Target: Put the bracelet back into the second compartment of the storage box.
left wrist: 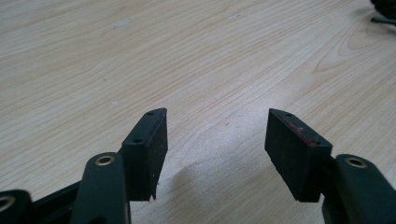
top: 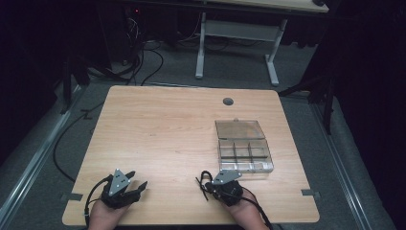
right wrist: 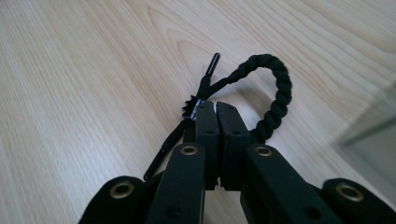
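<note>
A black braided cord bracelet (right wrist: 280, 88) with loose tails lies on the wooden table (top: 158, 129), near the front edge right of centre. My right gripper (right wrist: 215, 106) is shut on it at the knot, and the loop curls out past the fingertips. In the high view, the right gripper (top: 214, 185) points up and left, with the bracelet (top: 205, 178) at its tip. My left gripper (left wrist: 217, 114) is open over bare wood with nothing between its pads; from above, the left gripper (top: 138, 178) sits at the front left of the table.
A clear plastic compartment box (top: 245, 154) with its lid (top: 239, 129) folded back stands just beyond the right gripper, and the box (right wrist: 373, 135) edges into the right gripper view. A grey grommet (top: 228, 101) marks the table's far side. Cables and a desk frame lie on the floor beyond.
</note>
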Demonstrator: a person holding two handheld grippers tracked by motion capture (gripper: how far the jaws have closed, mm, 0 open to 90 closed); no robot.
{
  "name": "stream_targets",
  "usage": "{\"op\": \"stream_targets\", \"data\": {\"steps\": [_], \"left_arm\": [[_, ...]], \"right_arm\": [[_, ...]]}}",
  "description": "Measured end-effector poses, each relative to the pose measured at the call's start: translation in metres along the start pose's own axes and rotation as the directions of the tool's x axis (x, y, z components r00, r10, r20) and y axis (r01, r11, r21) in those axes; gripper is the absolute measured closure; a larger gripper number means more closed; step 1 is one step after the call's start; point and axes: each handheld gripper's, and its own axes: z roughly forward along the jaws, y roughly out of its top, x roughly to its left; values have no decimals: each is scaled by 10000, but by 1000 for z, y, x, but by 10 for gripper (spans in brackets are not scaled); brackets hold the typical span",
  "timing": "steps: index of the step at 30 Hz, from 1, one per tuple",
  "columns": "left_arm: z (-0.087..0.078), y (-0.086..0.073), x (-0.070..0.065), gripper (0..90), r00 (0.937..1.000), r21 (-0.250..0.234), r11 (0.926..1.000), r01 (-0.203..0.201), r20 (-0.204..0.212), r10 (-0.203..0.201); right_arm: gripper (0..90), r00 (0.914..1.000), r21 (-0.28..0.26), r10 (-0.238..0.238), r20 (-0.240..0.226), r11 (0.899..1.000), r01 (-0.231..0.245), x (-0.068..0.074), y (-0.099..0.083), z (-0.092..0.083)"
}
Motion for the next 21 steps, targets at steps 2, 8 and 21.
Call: {"op": "stream_targets", "data": {"steps": [2, 8, 21], "left_arm": [[0, 0, 0, 394, 10000, 4, 10000, 6, -5, -6], [0, 0, 0, 394, 10000, 22, 10000, 19, -23, -19], [0, 0, 0, 394, 10000, 29, 10000, 3, -35, -3]], "right_arm": [[884, 10000, -2, 95, 10, 10000, -95, -2, -5, -5], [876, 9993, -6, 328, 168, 9995, -328, -7, -17, -17], [860, 9955, -80, 656, 683, 9978, -652, -18, -39, -45]]}}
